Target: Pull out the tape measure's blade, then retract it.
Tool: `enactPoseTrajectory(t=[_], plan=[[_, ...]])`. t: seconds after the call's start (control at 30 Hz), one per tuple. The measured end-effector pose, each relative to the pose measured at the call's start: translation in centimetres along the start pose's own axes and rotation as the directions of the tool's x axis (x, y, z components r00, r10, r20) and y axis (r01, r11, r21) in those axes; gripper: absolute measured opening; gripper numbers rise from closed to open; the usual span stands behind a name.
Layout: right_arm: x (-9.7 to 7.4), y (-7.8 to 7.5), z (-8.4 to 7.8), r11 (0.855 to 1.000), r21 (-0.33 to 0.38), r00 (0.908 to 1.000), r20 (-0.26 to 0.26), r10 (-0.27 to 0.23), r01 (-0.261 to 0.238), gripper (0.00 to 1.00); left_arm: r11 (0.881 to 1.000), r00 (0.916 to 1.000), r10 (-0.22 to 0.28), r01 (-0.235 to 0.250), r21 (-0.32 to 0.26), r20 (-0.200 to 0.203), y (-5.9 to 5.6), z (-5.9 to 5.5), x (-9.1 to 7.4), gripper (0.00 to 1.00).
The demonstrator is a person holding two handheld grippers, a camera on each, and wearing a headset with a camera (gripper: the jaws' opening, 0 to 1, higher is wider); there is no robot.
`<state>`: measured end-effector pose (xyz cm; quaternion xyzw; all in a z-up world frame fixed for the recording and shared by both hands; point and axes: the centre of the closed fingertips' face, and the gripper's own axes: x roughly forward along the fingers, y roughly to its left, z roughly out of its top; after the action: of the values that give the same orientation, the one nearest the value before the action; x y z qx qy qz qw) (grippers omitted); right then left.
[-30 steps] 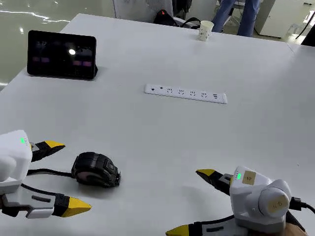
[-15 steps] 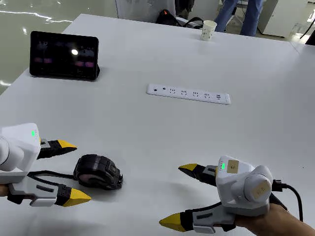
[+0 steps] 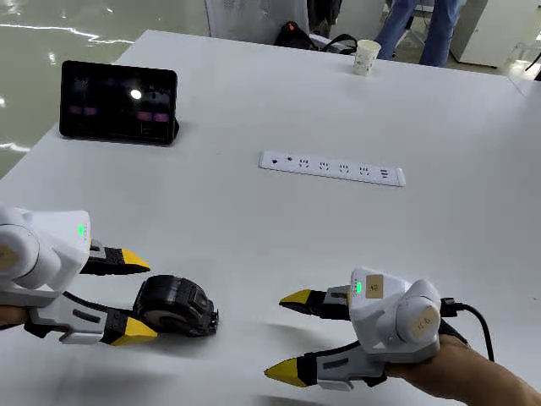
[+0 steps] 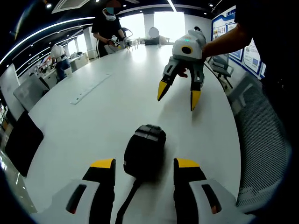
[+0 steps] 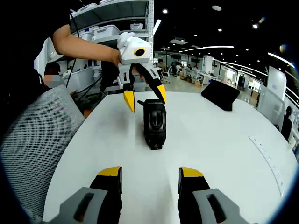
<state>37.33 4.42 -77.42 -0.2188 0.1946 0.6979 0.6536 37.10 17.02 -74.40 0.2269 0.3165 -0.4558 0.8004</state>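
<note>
The left claw [image 3: 145, 296], released, has advanced to bracket the tape measure [image 3: 176, 306] on the tabletop [image 3: 254, 220]. The right claw [image 3: 280, 335], likewise released, has drawn nearer the tape measure. Grasping appears imminent; extraction not begun.

Matching handheld tools: the left gripper [image 3: 139, 294] and the right gripper [image 3: 287, 334] each have a rounded white housing with a small green light [image 3: 358, 288], black jaws capped with yellow wedge tips, and pale grey side plates cut with dark slots. A tan label [image 3: 374, 286] bearing dark print sits on the right housing near a round cream disc [image 3: 420, 322], and a black cable [image 3: 471, 310] leaves its rear. The person wears dark clothing [image 4: 266, 28].
</note>
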Motion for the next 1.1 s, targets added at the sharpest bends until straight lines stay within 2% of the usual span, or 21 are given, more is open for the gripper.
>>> enactPoseTrajectory(t=[0.27,0.6,0.87,1.1], plan=[[1.7,-0.5,0.4,0.999,-0.039,0.9995,0.003,0.03,-0.03,0.36,0.997,0.9985,-0.032,0.035,0.063,-0.044,0.2,-0.3,0.5,0.36],[3.5,-1.1,1.4,0.997,-0.06,0.9988,0.007,0.049,-0.048,0.28,0.992,0.9943,-0.053,0.063,0.106,-0.093,0.6,-0.9,1.0,0.27],[4.9,-1.4,1.6,0.995,-0.069,0.9979,0.004,0.065,-0.065,0.23,0.987,0.9937,-0.062,0.075,0.139,-0.094,0.4,-1.1,1.3,0.24],[5.9,-1.3,1.6,0.994,-0.072,0.997,0.002,0.077,-0.077,0.2,0.986,0.9938,-0.072,0.084,0.142,-0.085,0.4,-1.2,1.3,0.24]])
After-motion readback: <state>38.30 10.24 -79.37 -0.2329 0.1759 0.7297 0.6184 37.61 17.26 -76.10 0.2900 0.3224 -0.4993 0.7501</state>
